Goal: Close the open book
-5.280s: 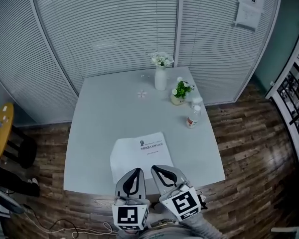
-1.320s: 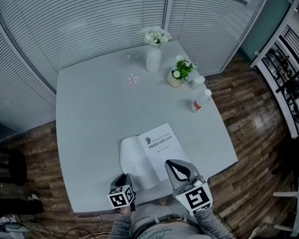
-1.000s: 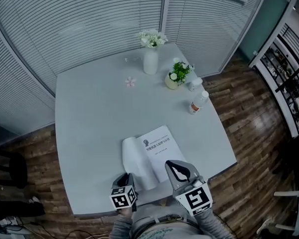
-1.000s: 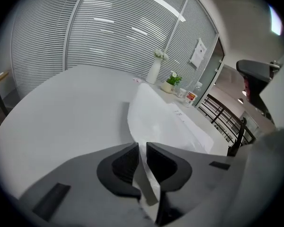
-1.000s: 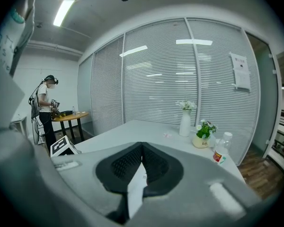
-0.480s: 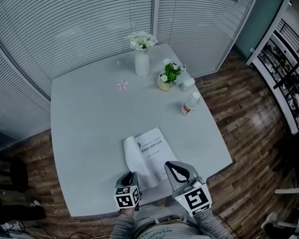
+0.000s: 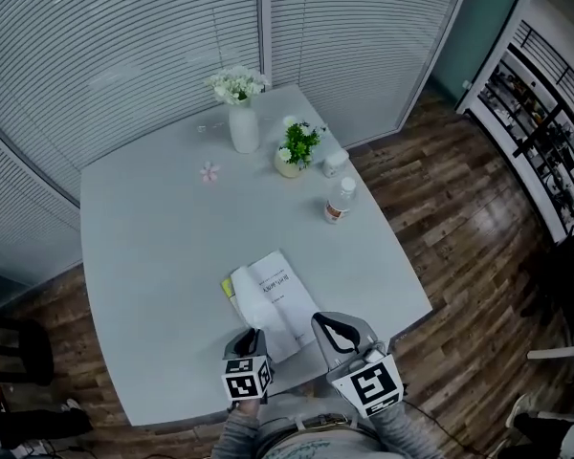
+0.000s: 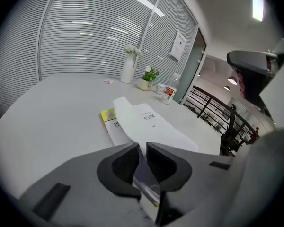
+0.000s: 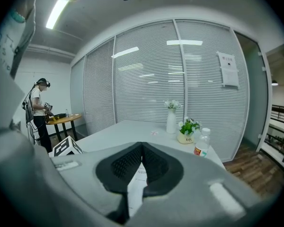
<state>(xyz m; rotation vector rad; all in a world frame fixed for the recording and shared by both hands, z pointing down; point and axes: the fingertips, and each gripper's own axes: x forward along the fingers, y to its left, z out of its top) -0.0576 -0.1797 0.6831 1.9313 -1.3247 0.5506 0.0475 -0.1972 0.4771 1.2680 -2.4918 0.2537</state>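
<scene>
The book (image 7: 275, 293) lies near the front edge of the grey table (image 7: 153, 256). Its left half is lifted and curls over toward the right, so the yellow outer cover (image 7: 227, 288) shows. My left gripper (image 7: 253, 337) is at the book's near left corner, shut on the lifted cover leaf, which shows as a thin sheet between the jaws in the left gripper view (image 8: 142, 148). The white pages (image 8: 154, 126) lie just ahead of them. My right gripper (image 7: 329, 323) hovers by the book's near right corner, jaws shut and empty (image 9: 142, 144).
At the table's far side stand a white vase of flowers (image 7: 242, 122), a small potted plant (image 7: 291, 157), a white cup (image 7: 335, 163) and a bottle (image 7: 338, 202). A pink paper flower (image 7: 209, 172) lies nearby. A person (image 9: 39, 110) stands by a yellow table.
My left gripper has moved right with the book's left half, which has risen and folded over, exposing the yellow cover. The right gripper stays by the near right corner.
</scene>
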